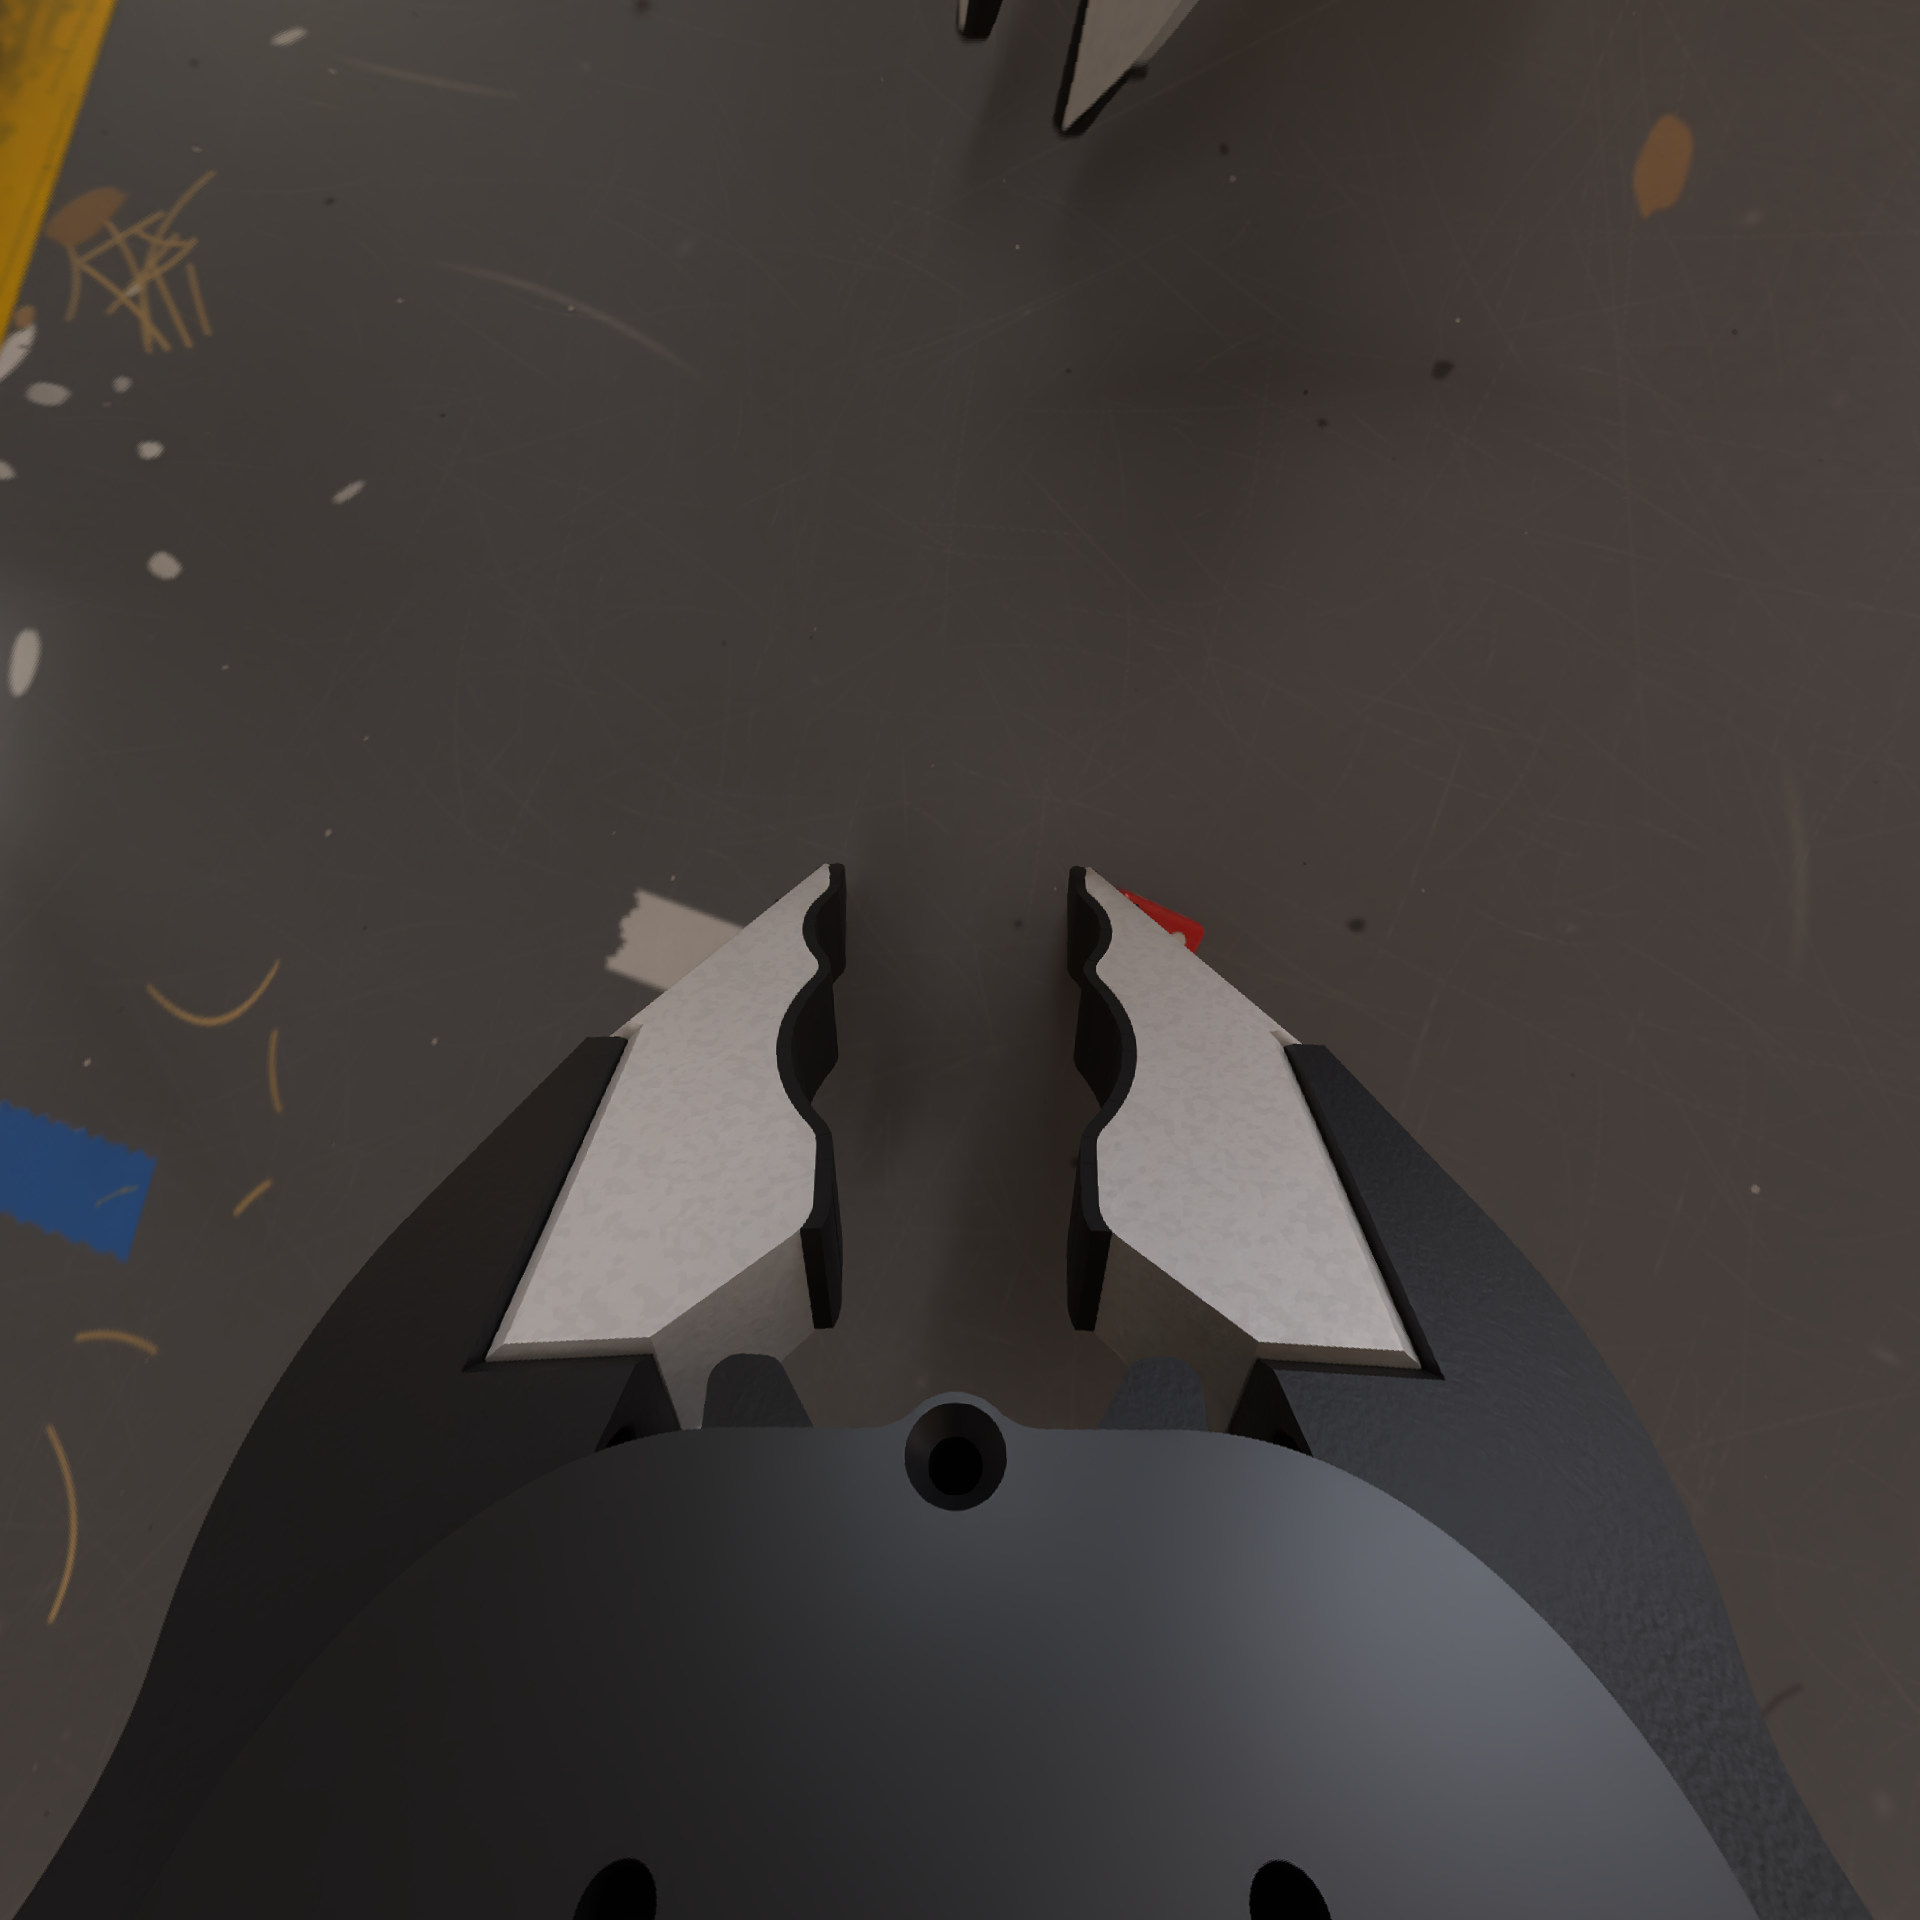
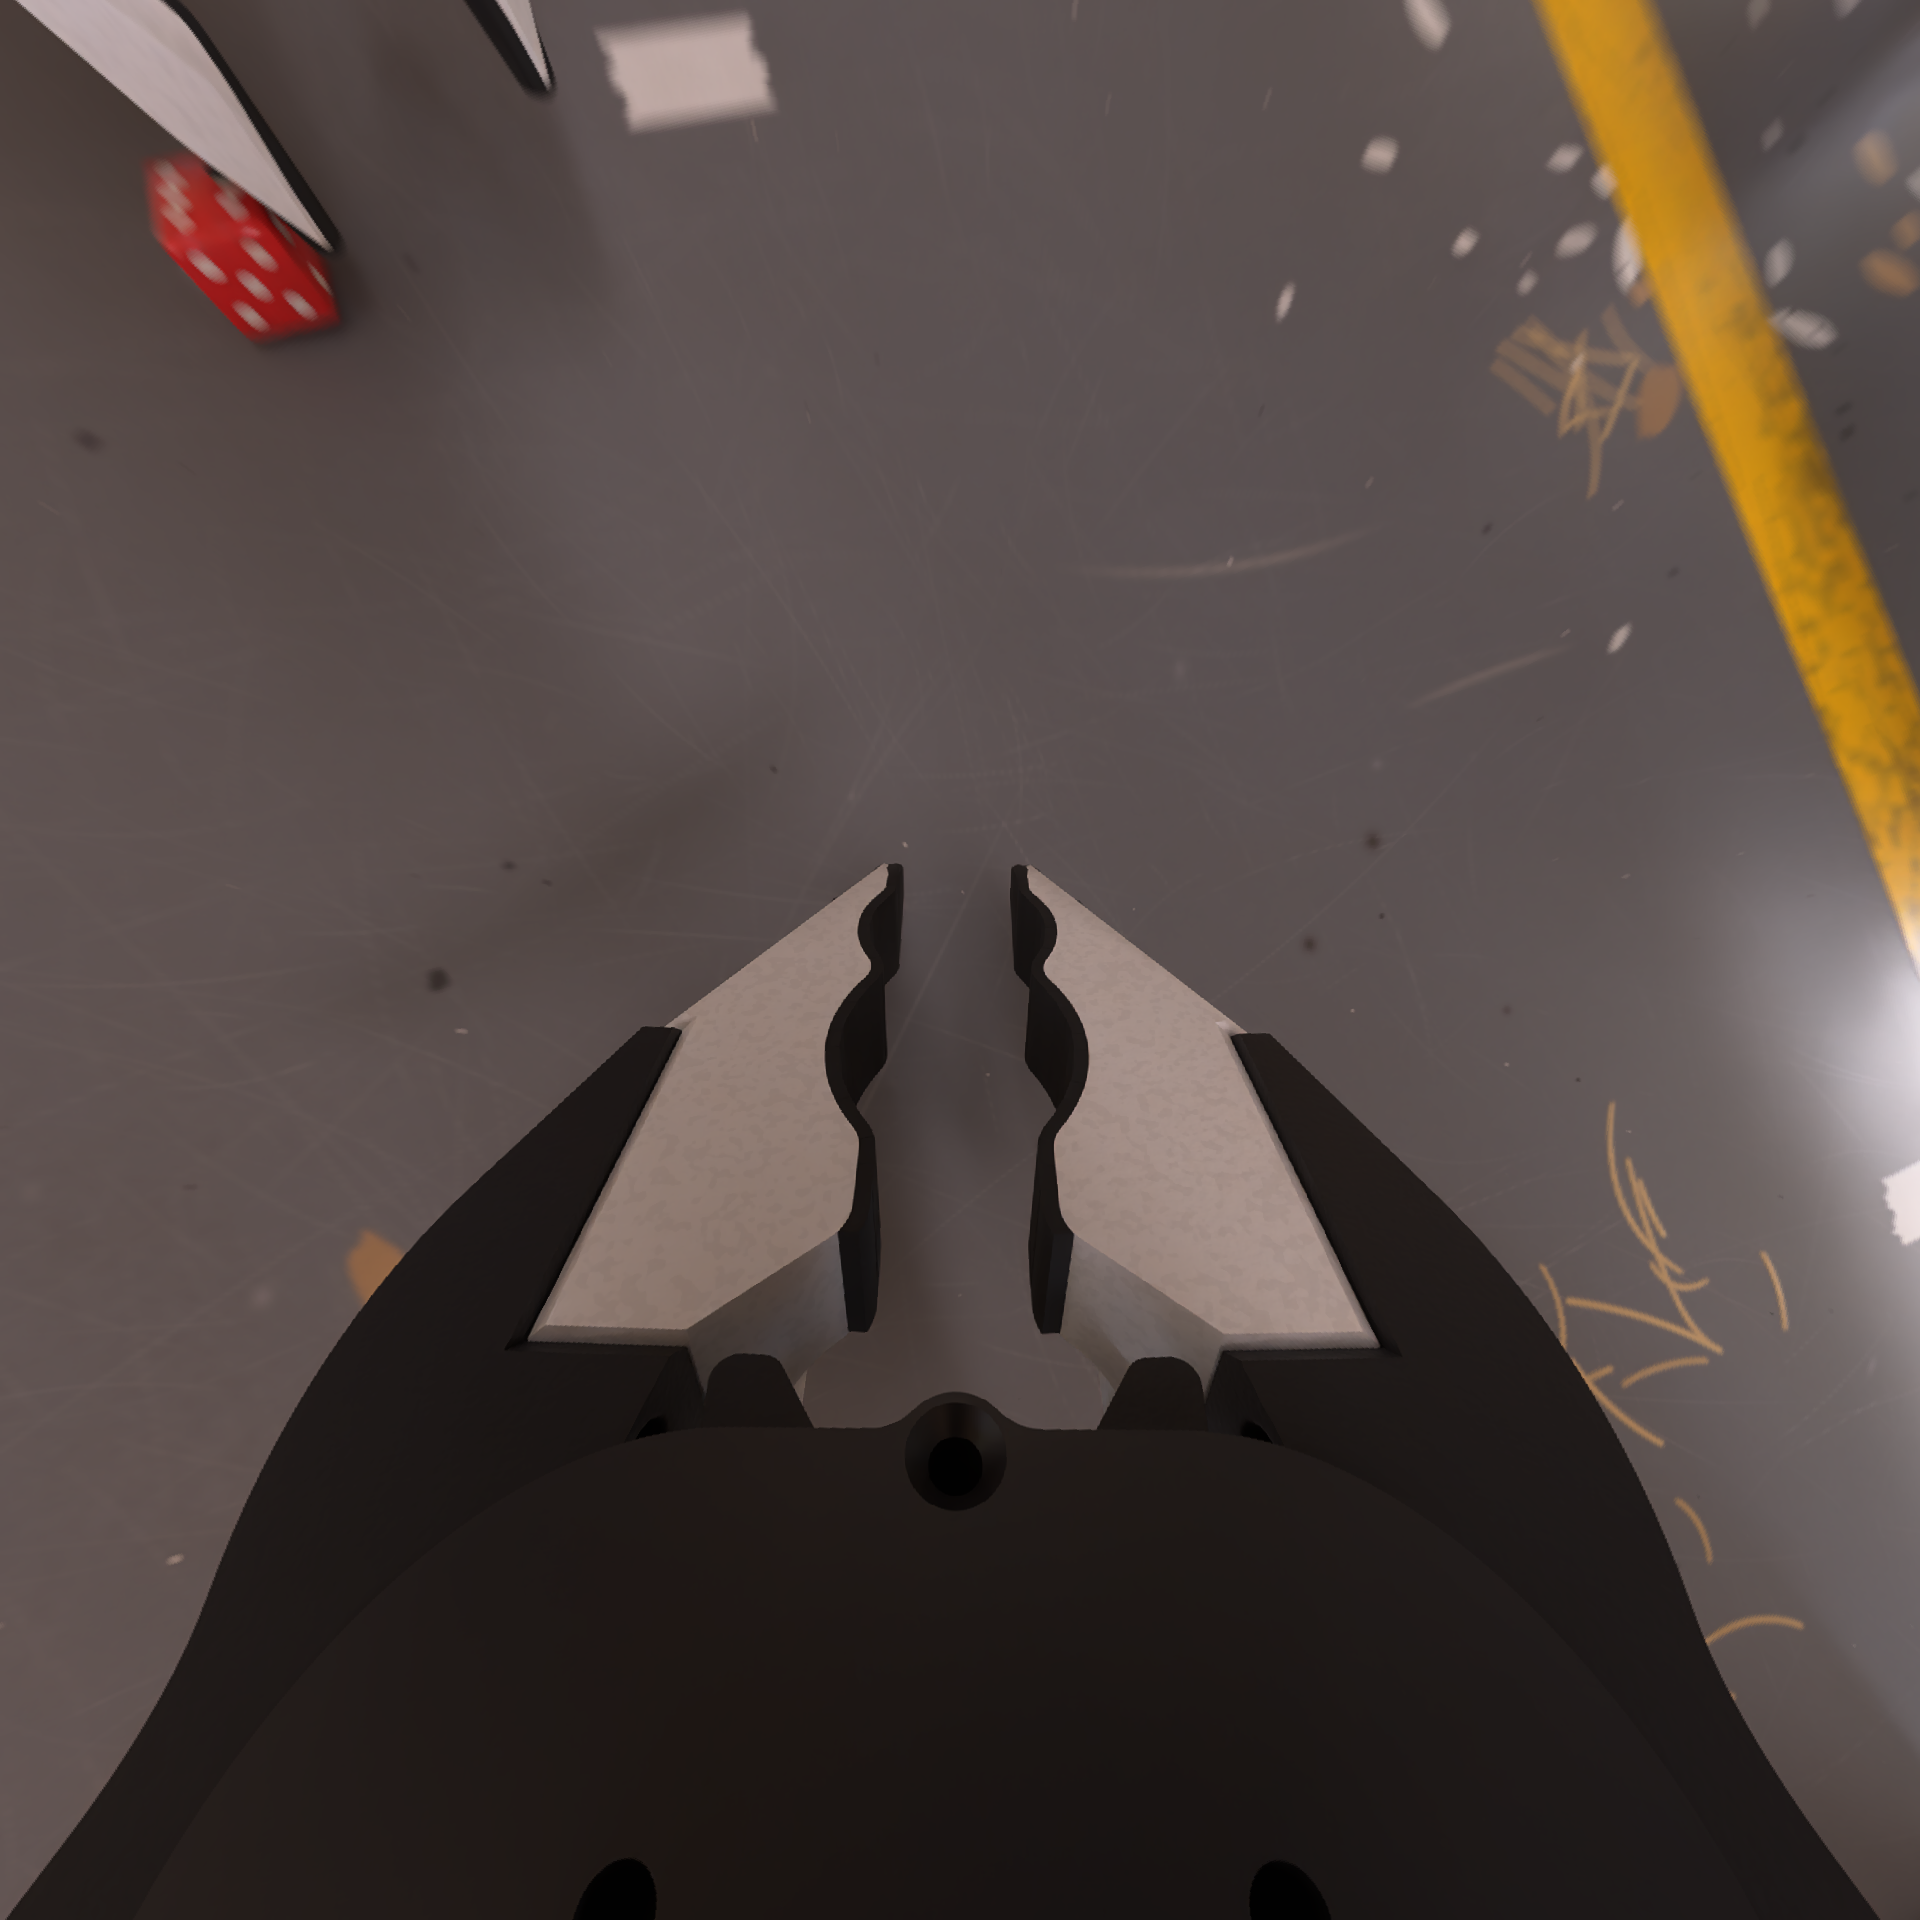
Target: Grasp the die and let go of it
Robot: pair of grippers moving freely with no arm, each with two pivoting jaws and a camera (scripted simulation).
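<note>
In the left wrist view, the left gripper (image 1: 956,883) is seen over a dark grey scratched floor (image 1: 935,520), its two fingers held apart with only bare floor showing between them. Just behind the right-hand finger (image 1: 1174,1091), a small red sliver of the die (image 1: 1164,920) is exposed; the rest is hidden by the finger, so no face can be read from there. A pale strip of tape (image 1: 665,935) is partly covered by the other finger, and a blue piece of tape (image 1: 68,1179) is cut off at the left edge.

In the right wrist view, the right gripper (image 2: 956,883) is held with a narrower gap between its fingers and nothing in it. Farther off, at the upper left, the die (image 2: 244,255) is seen resting on the floor: a red cube with white pips, slightly blurred. One fingertip of the left gripper (image 2: 416,156) stands in front of its upper corner; whether it touches cannot be told. A yellow stripe (image 2: 1766,468) is crossed by the right edge.
</note>
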